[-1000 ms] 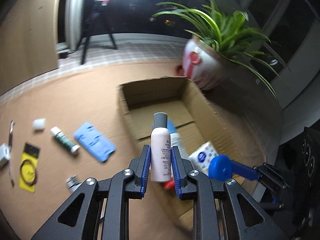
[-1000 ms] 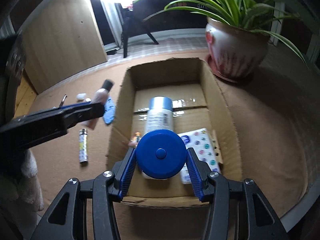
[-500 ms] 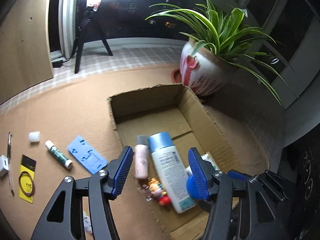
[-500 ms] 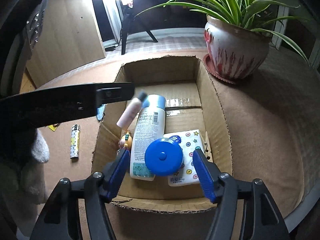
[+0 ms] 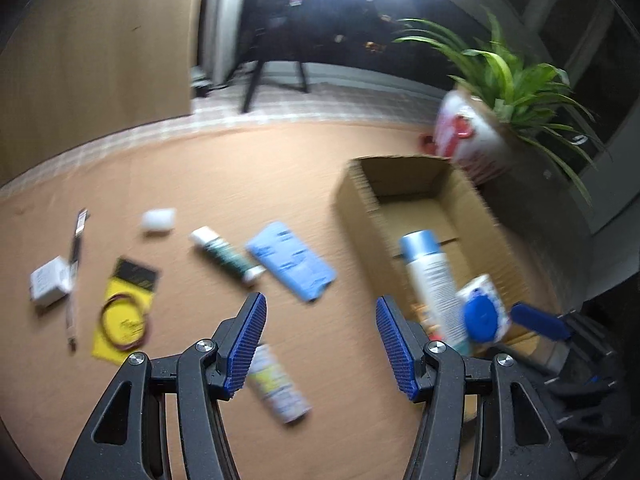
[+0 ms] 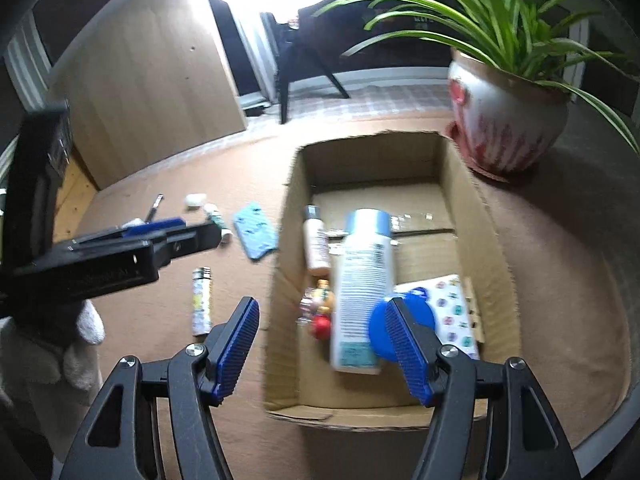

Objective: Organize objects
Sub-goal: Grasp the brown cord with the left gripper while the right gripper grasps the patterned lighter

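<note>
Both grippers empty, jaws standing apart with nothing between the pads.

Left gripper [image 5: 320,340]: over the tan table top [image 5: 200,184], left of the cardboard box [image 5: 356,200]. Lighter [image 5: 280,386] lies on the table just under its left finger. Beyond it – blue card [image 5: 290,266], green-and-white tube [image 5: 226,256] touching or just beside the card (blur, can't tell which), small white lump [image 5: 158,220], yellow packet with a wire ring [image 5: 126,308], white block [image 5: 50,286], pen [image 5: 76,276]. All loose on the table, outside the box.

Right gripper [image 6: 322,350]: over the near-left part of the box, left finger outside the box's left wall, right finger inside the box outline. Blue round case [image 6: 416,312] sits in the box partly behind the right finger – pads not pressing on it.

In the box (right wrist view): large white bottle with pale blue cap [image 6: 364,288] lying lengthwise, small pink bottle [image 6: 316,244] to its left, small figurine keychain [image 6: 320,308] nearer than that bottle, patterned tissue pack [image 6: 452,312] on the right under the blue case.

Potted plant [image 6: 508,120] stands just past the box's far-right corner.
</note>
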Motion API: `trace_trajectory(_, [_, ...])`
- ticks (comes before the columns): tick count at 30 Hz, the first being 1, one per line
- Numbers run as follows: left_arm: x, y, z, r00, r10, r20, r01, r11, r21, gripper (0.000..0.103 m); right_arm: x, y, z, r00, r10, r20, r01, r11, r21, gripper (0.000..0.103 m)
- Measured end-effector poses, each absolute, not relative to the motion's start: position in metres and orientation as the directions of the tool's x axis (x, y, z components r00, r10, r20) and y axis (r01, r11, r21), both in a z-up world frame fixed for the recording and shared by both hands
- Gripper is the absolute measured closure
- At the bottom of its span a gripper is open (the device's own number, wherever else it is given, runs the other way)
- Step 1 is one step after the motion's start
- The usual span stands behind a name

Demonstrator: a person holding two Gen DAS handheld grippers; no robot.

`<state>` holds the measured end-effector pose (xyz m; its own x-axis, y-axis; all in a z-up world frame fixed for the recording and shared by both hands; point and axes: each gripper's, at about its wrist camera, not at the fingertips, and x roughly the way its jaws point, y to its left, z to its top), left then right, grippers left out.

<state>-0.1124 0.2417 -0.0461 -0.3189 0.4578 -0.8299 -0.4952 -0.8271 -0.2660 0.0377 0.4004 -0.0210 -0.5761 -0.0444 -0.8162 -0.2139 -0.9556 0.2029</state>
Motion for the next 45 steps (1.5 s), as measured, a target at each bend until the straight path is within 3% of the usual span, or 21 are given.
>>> trace_trajectory(11, [-0.135, 0.139, -0.086, -0.337, 0.344, -0.877, -0.361, -0.907, -0.217, 0.045, 0.008, 0.347, -0.026, -0.544, -0.133, -0.829, -0.122, -0.965, 0.234, 0.041])
trace_trajectory(16, [-0.143, 0.134, -0.099, -0.319, 0.314, -0.894, -0.378, -0.907, -0.183, 0.064, -0.013, 0.323, -0.043, -0.492, -0.171, -0.854, -0.108, -0.961, 0.255, 0.041])
trace_trajectory(25, [-0.152, 0.159, -0.118, -0.28, 0.281, -0.918, -0.427, -0.893, -0.143, 0.081, -0.039, 0.299, -0.078, -0.401, -0.164, -0.902, -0.111, -0.968, 0.225, 0.053])
trace_trajectory(33, [-0.157, 0.159, -0.124, -0.267, 0.286, -0.92, -0.412, -0.897, -0.16, 0.086, -0.05, 0.291, -0.089, -0.368, -0.145, -0.918, -0.097, -0.976, 0.194, 0.053])
trace_trajectory(37, [-0.157, 0.157, -0.126, -0.272, 0.284, -0.919, -0.406, -0.9, -0.158, 0.101, -0.054, 0.287, -0.096, -0.352, -0.132, -0.927, -0.089, -0.981, 0.173, 0.053])
trace_trajectory(45, [-0.15, 0.136, -0.129, -0.255, 0.335, -0.907, -0.39, -0.894, -0.221, 0.103, -0.063, 0.282, -0.101, -0.336, -0.121, -0.934, -0.072, -0.986, 0.154, 0.053])
